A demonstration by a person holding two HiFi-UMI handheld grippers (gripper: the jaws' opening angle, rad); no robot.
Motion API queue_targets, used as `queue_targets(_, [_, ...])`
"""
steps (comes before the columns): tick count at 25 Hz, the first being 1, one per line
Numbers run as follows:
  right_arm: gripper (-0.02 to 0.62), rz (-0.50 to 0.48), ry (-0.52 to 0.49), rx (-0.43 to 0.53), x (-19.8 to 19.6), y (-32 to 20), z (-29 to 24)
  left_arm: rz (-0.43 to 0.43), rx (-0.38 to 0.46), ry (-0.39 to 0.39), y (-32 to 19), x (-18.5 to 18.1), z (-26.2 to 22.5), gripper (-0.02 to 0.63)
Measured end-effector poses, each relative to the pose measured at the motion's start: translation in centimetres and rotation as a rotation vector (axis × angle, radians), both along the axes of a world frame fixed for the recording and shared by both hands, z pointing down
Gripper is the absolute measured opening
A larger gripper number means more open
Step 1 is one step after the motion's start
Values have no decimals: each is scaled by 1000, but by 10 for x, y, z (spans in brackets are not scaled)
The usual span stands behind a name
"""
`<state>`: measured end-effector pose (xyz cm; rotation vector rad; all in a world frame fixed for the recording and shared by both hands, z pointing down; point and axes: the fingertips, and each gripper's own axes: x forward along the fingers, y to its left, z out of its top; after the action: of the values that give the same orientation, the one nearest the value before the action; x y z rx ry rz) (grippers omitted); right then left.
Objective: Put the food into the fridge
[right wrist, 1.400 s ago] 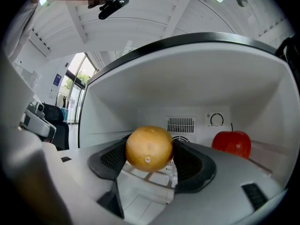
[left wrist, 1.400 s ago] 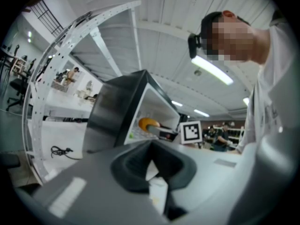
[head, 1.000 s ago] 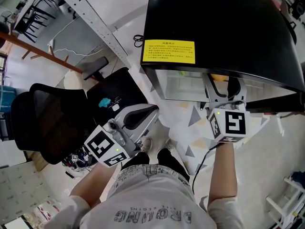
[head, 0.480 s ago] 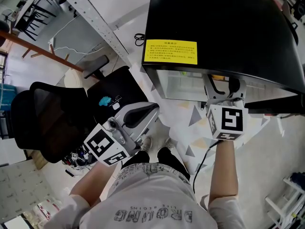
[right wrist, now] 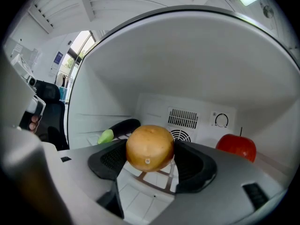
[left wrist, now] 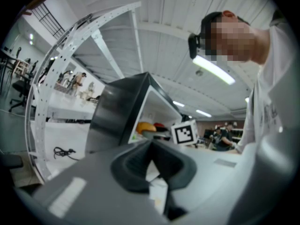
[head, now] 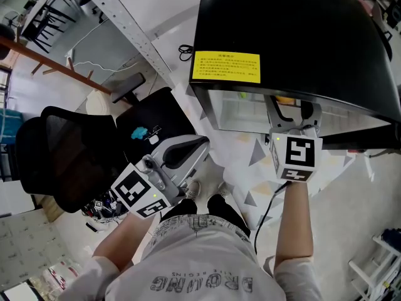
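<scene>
The black mini fridge (head: 294,30) stands open in front of me, its white inside (right wrist: 187,69) lit. My right gripper (right wrist: 151,150) reaches into it, shut on a round orange-yellow fruit (right wrist: 150,148) held just above the wire shelf (right wrist: 154,179). On that shelf lie a dark eggplant (right wrist: 123,126) at the back left and a red apple (right wrist: 236,147) at the right. In the head view the right gripper (head: 289,108) is under the fridge's top edge. My left gripper (head: 185,150) hangs low by my waist, shut and empty; from the left gripper view (left wrist: 151,150) the fridge (left wrist: 117,116) is ahead.
A black office chair (head: 62,155) stands to the left, with a perforated metal upright (head: 125,30) behind it. A yellow label (head: 225,66) sits on the fridge top. The fridge's back wall carries a vent (right wrist: 183,118) and a dial (right wrist: 220,120). A cable (head: 183,50) lies on the floor.
The right gripper with the fruit has edged a little further into the fridge. The left gripper has stayed where it was.
</scene>
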<state>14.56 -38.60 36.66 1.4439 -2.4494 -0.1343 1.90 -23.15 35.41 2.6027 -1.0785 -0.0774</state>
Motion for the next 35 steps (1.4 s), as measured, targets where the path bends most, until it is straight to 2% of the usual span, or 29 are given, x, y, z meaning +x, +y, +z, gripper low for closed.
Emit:
queue_targets(18, [288,-21,-60,6,2,15,-6,15,6,3,12,1,-3,9])
queue_targets(35, [287,6,-122,24,13,48,-26,54,17,9,27,6,-8,9])
